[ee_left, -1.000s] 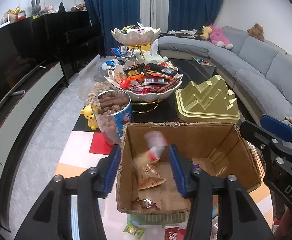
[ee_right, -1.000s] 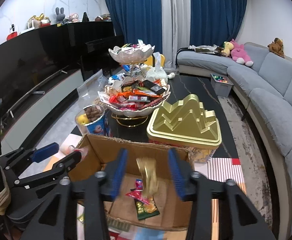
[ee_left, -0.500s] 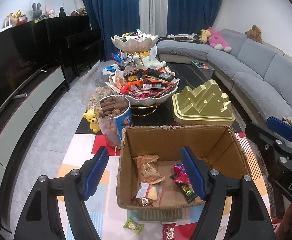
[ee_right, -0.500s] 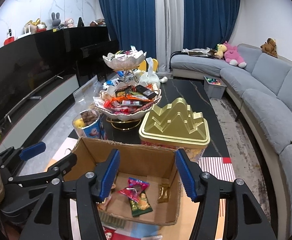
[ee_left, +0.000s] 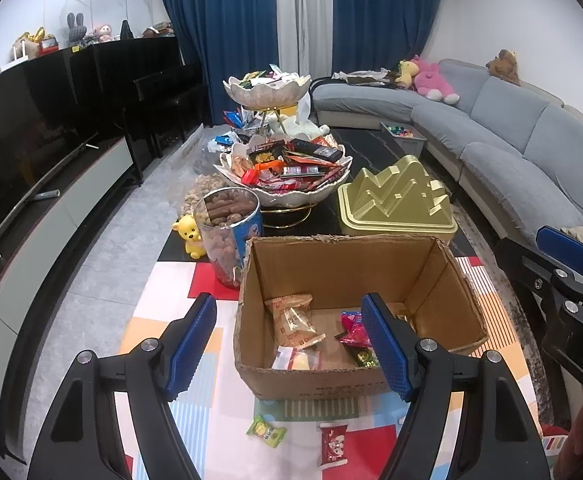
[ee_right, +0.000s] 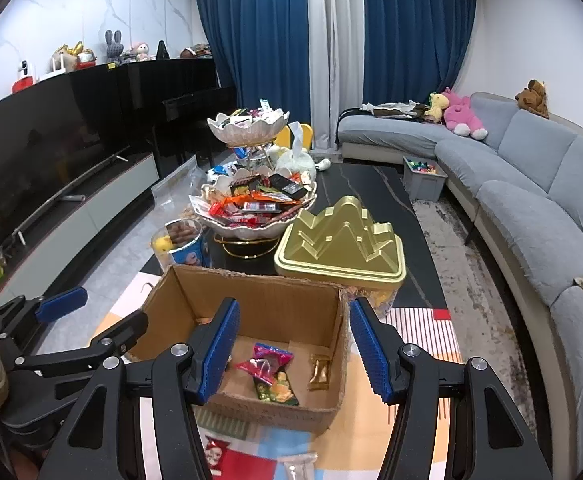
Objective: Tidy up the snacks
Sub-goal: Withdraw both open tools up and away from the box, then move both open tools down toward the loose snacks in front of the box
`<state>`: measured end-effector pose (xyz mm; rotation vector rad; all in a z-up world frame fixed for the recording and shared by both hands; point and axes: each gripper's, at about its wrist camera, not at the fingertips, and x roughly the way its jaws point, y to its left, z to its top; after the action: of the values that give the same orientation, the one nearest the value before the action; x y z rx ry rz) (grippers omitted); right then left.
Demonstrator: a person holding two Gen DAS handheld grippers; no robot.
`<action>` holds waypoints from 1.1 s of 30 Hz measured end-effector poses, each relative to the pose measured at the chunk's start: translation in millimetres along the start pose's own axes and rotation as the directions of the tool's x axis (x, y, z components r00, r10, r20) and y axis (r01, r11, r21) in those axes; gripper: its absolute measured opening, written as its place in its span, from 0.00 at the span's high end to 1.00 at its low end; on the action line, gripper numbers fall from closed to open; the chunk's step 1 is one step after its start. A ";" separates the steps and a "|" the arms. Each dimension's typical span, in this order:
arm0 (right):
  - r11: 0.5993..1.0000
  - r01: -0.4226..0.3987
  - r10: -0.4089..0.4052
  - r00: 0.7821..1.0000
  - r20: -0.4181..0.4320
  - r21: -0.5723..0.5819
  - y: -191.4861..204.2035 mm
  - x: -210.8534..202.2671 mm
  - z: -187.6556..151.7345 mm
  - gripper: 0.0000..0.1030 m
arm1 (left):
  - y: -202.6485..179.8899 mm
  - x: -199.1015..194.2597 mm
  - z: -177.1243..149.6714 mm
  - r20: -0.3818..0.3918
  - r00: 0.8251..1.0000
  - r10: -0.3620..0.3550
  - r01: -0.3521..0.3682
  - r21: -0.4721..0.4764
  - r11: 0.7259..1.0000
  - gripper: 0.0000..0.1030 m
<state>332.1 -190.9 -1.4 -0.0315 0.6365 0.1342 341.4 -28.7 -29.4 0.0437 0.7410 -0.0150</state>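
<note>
An open cardboard box (ee_left: pixel 331 264) stands on the patterned mat (ee_left: pixel 159 320). Inside lie orange-beige packets (ee_left: pixel 295 320), a pink packet (ee_left: pixel 353 328) and a white-yellow one (ee_left: pixel 299 360). My left gripper (ee_left: pixel 286 300) hovers open over the box's near left side, nothing between its blue pads. My right gripper (ee_right: pixel 293 304) hovers open and empty over the box (ee_right: pixel 251 292), above a pink packet (ee_right: pixel 269 360), a green one (ee_right: pixel 277 390) and a gold one (ee_right: pixel 319 368). Loose on the mat in front lie a green candy (ee_left: pixel 265 432) and a red packet (ee_left: pixel 333 444).
Behind the box are a jar of nuts (ee_left: pixel 231 232), a yellow bear figure (ee_left: pixel 191 232), a two-tier bowl heaped with snacks (ee_left: pixel 283 172) and a gold mountain-shaped tin (ee_left: pixel 395 200). A grey sofa (ee_left: pixel 531 152) runs along the right, a TV cabinet (ee_left: pixel 51 216) along the left.
A second ago a packet was dropping from each gripper into the box; both now lie inside. Both jaws have widened and both grippers have drawn back and slightly up.
</note>
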 end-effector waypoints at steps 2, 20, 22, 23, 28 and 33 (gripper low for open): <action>1.000 0.000 0.000 1.000 0.003 -0.004 -0.3 -4.3 -2.0 0.43 | -0.5 -4.8 -1.7 0.004 1.000 0.001 -0.001 -0.003 1.000 0.28; 1.000 0.005 -0.005 1.000 -0.022 0.008 0.1 -26.0 -40.5 0.43 | -7.9 -22.6 -40.2 -0.023 1.000 -0.011 0.012 0.021 1.000 0.28; 1.000 0.007 -0.006 1.000 -0.028 0.012 0.7 -26.9 -45.5 0.43 | -8.1 -23.1 -43.4 -0.028 1.000 -0.014 0.015 0.021 1.000 0.28; 1.000 0.007 -0.007 1.000 -0.030 0.012 1.1 -27.1 -47.7 0.43 | -8.0 -23.3 -46.6 -0.032 0.999 -0.015 0.016 0.021 1.000 0.28; 1.000 0.010 -0.009 0.999 -0.041 0.015 1.6 -29.8 -57.8 0.43 | -8.6 -25.0 -57.0 -0.041 0.999 -0.023 0.024 0.024 0.999 0.28; 1.000 0.013 -0.012 0.999 -0.049 0.016 1.9 -33.8 -66.3 0.43 | -9.5 -25.6 -66.5 -0.055 0.998 -0.032 0.034 0.028 0.999 0.28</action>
<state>265.8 -197.6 -34.5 -0.0230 0.6865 0.1160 277.4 -35.3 -61.5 0.0594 0.7956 -0.0563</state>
